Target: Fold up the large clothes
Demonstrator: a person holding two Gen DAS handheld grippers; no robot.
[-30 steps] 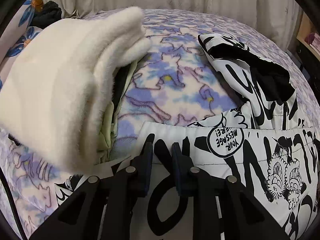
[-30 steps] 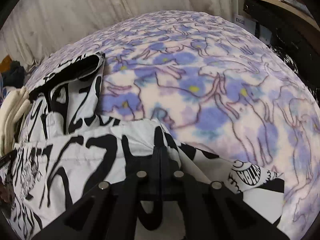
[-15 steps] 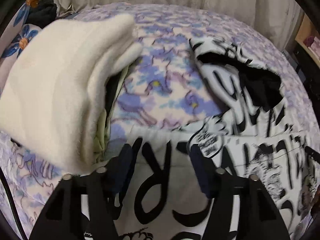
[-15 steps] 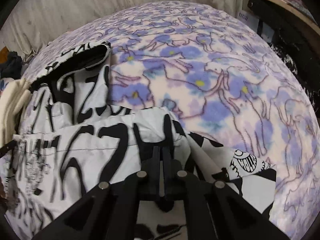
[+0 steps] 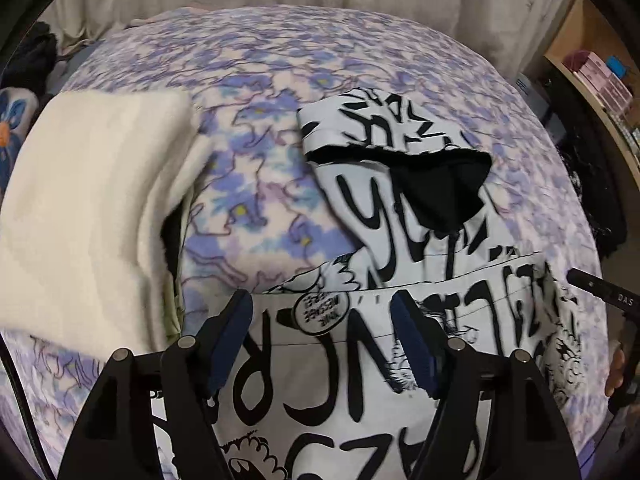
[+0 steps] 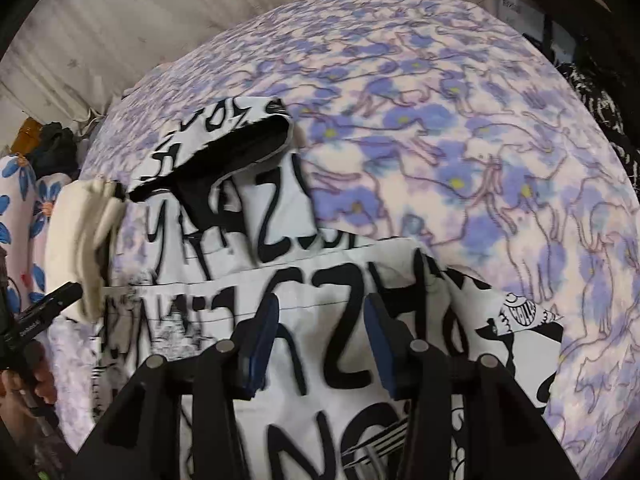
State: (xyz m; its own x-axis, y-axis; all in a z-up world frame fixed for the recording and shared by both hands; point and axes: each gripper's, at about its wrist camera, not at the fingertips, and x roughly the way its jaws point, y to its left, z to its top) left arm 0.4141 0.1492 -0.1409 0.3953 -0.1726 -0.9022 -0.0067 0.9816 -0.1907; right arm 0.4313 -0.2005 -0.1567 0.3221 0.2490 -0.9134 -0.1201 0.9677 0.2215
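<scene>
Left gripper (image 5: 322, 336) and right gripper (image 6: 318, 336), just opening, hover empty over the jacket (image 5: 420, 248).

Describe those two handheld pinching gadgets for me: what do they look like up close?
Each tool, left and right, is a matte black frame of angled, triangular struts joined by silver round pins. Both end in two flat fingers faced with dark blue pads. In the right wrist view the left tool's black body carries small white lettering, too blurred to read.
</scene>
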